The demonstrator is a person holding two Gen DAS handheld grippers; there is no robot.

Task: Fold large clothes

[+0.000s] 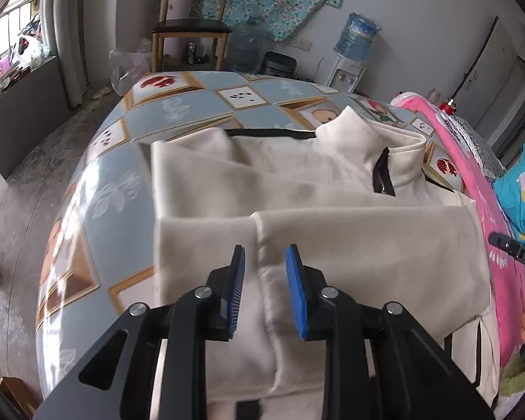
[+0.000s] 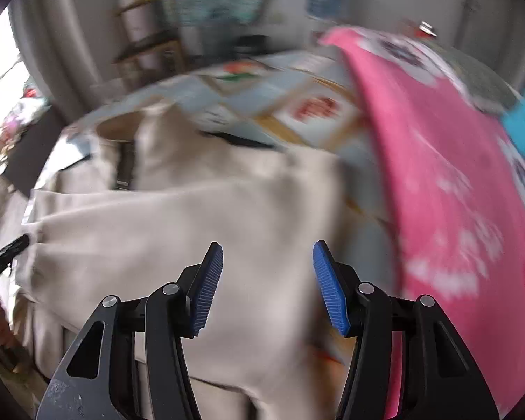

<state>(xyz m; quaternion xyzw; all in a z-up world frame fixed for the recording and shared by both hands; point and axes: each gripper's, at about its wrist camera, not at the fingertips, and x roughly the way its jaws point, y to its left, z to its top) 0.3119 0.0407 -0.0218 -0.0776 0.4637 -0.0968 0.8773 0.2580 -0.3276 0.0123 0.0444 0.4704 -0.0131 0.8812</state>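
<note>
A cream zip-neck sweatshirt [image 1: 297, 189] lies partly folded on a table with a patterned blue cloth [image 1: 115, 189], its sleeve laid across the body and its collar at the far right. My left gripper [image 1: 264, 255] is open just above the sleeve cuff seam, holding nothing. My right gripper [image 2: 267, 255] is open and empty above the sweatshirt's [image 2: 178, 231] right part; this view is motion-blurred. The right gripper's tip also shows at the right edge of the left wrist view [image 1: 518, 250].
A pink blanket [image 1: 486, 210] and a blue cloth [image 1: 523, 189] lie along the table's right side. Beyond the table stand a wooden chair [image 1: 189, 28], a water dispenser [image 1: 350, 63] and a dark pot [image 1: 278, 64]. Bare floor lies at the left.
</note>
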